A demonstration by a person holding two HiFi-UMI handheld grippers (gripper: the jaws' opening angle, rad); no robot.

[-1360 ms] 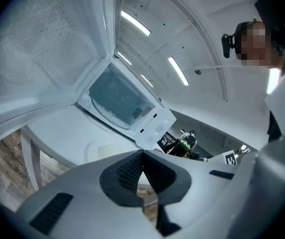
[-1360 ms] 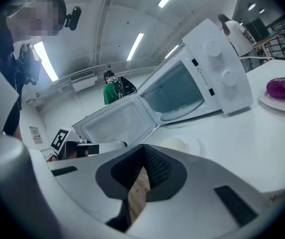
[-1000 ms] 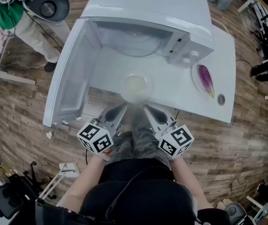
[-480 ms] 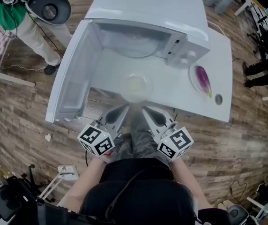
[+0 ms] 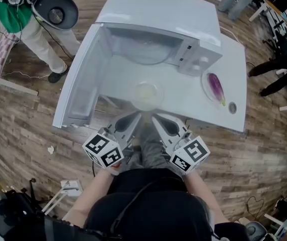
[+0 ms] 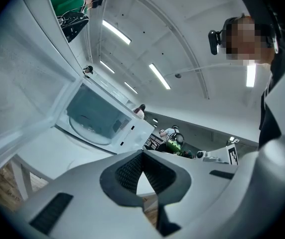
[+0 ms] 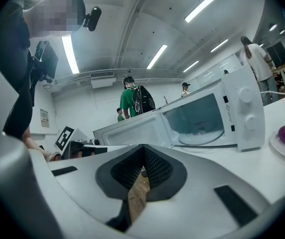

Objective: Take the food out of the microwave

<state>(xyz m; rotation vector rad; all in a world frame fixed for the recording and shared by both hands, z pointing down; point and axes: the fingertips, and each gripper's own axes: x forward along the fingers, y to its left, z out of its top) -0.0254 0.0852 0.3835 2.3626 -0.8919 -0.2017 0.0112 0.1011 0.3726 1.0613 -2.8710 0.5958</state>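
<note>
Clear glass bowl [image 5: 146, 94], pale yellowish food inside | on the white table [image 5: 186, 92], just before the open microwave [image 5: 158, 11] | left gripper [image 5: 137, 116] jaws together, empty | right gripper [image 5: 154, 117] jaws together, empty, farther from the microwave than the bowl.

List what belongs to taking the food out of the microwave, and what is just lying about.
Belongs to the job:
- microwave, its door open
- bowl on the table in front of it
- left gripper and right gripper, both shut, nothing between the fingers

Just lying about:
- plate beside the microwave
- eggplant on that plate
</note>
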